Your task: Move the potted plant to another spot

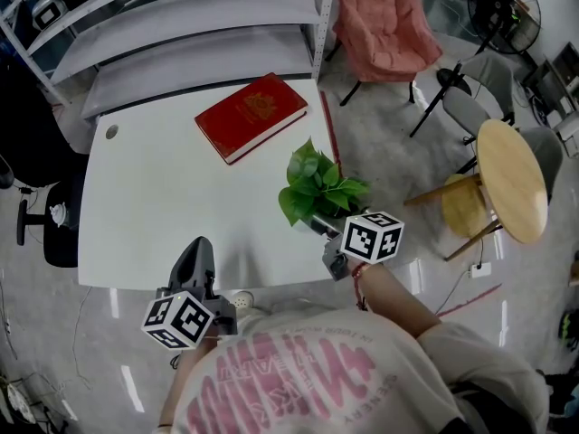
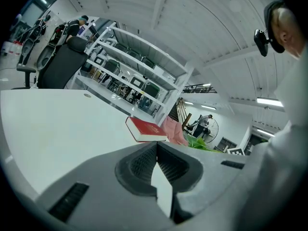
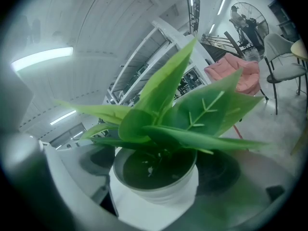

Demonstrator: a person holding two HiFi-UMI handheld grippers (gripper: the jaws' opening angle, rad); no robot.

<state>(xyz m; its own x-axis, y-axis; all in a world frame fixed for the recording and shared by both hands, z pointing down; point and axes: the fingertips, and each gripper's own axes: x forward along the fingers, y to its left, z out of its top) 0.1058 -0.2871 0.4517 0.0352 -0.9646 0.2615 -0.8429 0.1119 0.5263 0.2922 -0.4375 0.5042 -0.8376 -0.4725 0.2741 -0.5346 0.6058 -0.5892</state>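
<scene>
The potted plant (image 1: 321,188), broad green leaves in a small white pot, stands near the front right edge of the white table (image 1: 163,197). My right gripper (image 1: 318,229) is shut on the pot from the near side. In the right gripper view the white pot (image 3: 154,191) sits between the two grey jaws of the right gripper (image 3: 154,177), and the leaves fill the upper picture. My left gripper (image 1: 196,247) rests at the table's front left edge, shut and holding nothing. The left gripper (image 2: 156,150) shows its ribbed pads meeting, with the plant's leaves (image 2: 202,143) far to the right.
A red book (image 1: 251,116) lies at the table's back, also seen as the red book (image 2: 146,129). White shelving (image 1: 181,25) stands behind the table. A pink chair (image 1: 384,21), a round wooden table (image 1: 511,179) and a yellow stool (image 1: 466,204) stand to the right.
</scene>
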